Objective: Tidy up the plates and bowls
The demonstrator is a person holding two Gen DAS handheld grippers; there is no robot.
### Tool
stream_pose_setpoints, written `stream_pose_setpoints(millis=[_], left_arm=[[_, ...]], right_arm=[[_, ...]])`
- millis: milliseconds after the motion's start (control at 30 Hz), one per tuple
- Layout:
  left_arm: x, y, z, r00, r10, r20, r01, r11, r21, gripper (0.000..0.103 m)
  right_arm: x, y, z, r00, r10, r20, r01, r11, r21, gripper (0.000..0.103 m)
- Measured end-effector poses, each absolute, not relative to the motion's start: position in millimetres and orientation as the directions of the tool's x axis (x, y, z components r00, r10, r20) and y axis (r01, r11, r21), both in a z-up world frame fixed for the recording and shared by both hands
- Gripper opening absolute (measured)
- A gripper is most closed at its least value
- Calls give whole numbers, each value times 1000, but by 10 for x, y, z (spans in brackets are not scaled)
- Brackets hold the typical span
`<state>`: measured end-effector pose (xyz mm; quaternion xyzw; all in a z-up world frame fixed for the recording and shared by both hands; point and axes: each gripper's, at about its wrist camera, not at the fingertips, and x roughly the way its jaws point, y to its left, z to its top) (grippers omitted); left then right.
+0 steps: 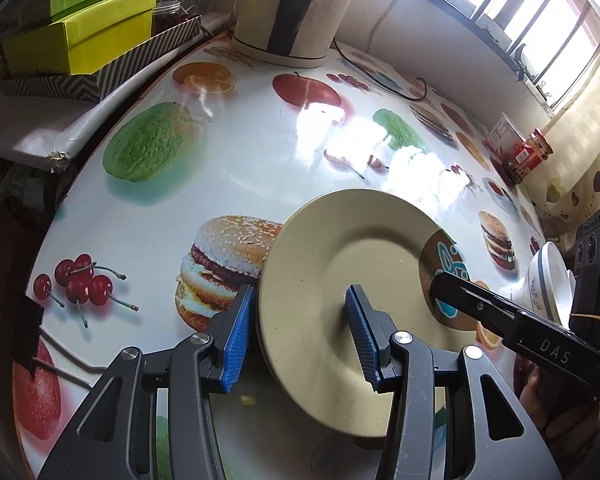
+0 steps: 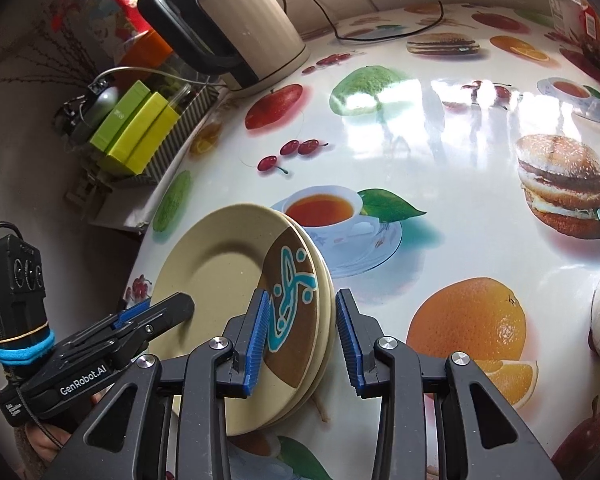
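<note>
Blue ribbed pads of the left tool clamp the near rim of a stack of plates, one pad under the edge and one on the top face. The right tool straddles the opposite rim at a narrow setting; whether its outer pad presses, I cannot tell. The plates are speckled beige, and the top one carries a brown patch with a teal squiggle. They sit low over the fruit-and-burger printed desk. A white bowl stands just beside the right tool. Farther back stand a cream kettle and green boxes.
</note>
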<state>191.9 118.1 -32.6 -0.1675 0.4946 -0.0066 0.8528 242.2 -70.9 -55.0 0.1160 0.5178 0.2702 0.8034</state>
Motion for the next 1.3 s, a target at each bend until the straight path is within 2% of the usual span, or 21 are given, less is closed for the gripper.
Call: stream_pose_setpoints(millis=[400,867,1000,1300], left_arm=[[2181,1074,-303,512,-159,-844,-118,960,-253,48],[2135,1058,-272,514,-116,-850,-134,968,-213,48],[2050,1052,-200,530,-61,-846,-152,974,-166,48],[1767,946,86,588,17,-809,-164,982,-99,48]], right_arm=[[2679,-783,-538,349,539,-766,-286,840,460,34],[2702,-791,-511,374,524,-766,-277,851,447,35],[2667,-800,-470,386,520,-762,-276,853,443,46],[2445,-822,-272,447,469,-762,-296,881,369,54]])
